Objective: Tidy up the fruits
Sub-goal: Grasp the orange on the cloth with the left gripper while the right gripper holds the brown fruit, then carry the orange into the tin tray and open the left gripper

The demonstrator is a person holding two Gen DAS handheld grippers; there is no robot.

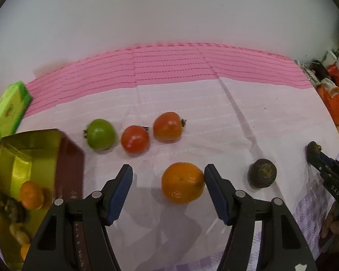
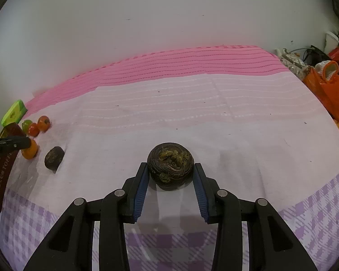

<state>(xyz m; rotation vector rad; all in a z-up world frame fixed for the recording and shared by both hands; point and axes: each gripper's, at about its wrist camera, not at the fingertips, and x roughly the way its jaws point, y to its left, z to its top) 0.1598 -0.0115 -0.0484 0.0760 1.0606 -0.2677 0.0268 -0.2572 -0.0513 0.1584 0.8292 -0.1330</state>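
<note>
Fruits lie scattered on the pale striped cloth [image 1: 248, 117], and the gold tin [image 1: 34, 149] serves as landmark: it already holds an orange and some darker pieces. Just right of the tin sits the loose orange [image 1: 182, 182], between the half-wide fingers of the left gripper [image 1: 168, 173]; it is off-centre, its skin meeting or nearly meeting the right-hand pad while a clear gap stands at the other, so I judge nothing is clamped yet and the gripper should shift slightly right before closing. Being round, the orange offers no long axis to favour. Beyond it, farther from the tin's near corner, a green tomato [image 1: 100, 134] and two red tomatoes [image 1: 135, 139] stand in a row, smooth and glossy. A dark wrinkled fruit [image 1: 262, 173] rests farther right. Much farther from the tin, the right gripper [image 2: 170, 169] stands narrow around another dark ridged fruit [image 2: 170, 167], rough and domed, pads apparently touching both flanks. The left hand is nearer the tin.
</note>
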